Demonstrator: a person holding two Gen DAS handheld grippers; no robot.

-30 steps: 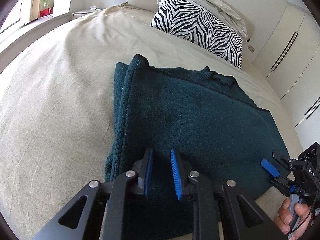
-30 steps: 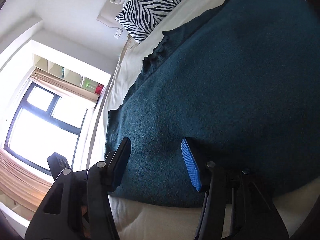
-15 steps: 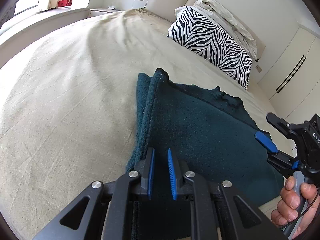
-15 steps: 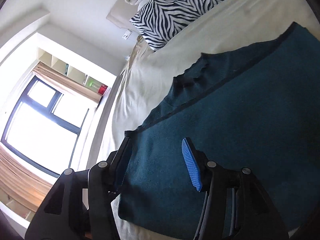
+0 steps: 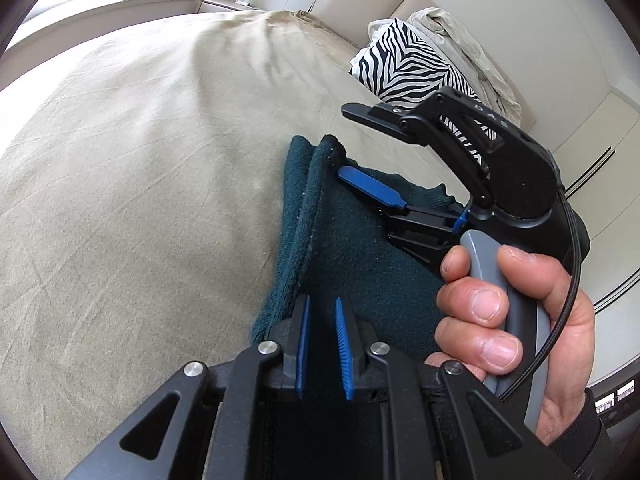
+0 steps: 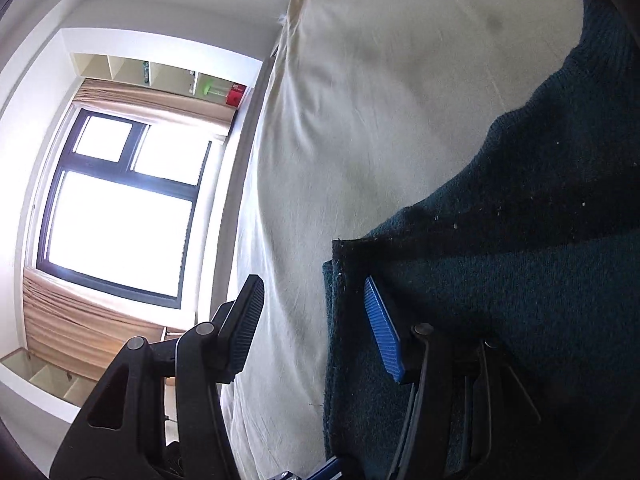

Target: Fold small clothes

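Observation:
A dark teal knit garment (image 5: 352,248) lies folded on the beige bed (image 5: 140,160), its doubled edge running away from me. My left gripper (image 5: 322,320) sits at the garment's near edge with the jaws narrowly apart; no cloth shows between the pads. My right gripper (image 5: 352,140) is held in a hand over the garment's far left corner, jaws wide open, the blue pad low on the cloth. In the right wrist view the garment (image 6: 520,260) fills the right side, and the right gripper (image 6: 316,312) is open astride its corner edge.
A zebra-print pillow (image 5: 408,68) and a crumpled pale cover (image 5: 472,40) lie at the head of the bed. White wardrobe doors (image 5: 592,152) stand at right. A window (image 6: 116,208) with curtains and open shelves (image 6: 160,76) are on the left wall.
My right gripper has swung across the garment from its right side to the far left corner, staying open. My left gripper's jaws have narrowed and stayed at the near edge.

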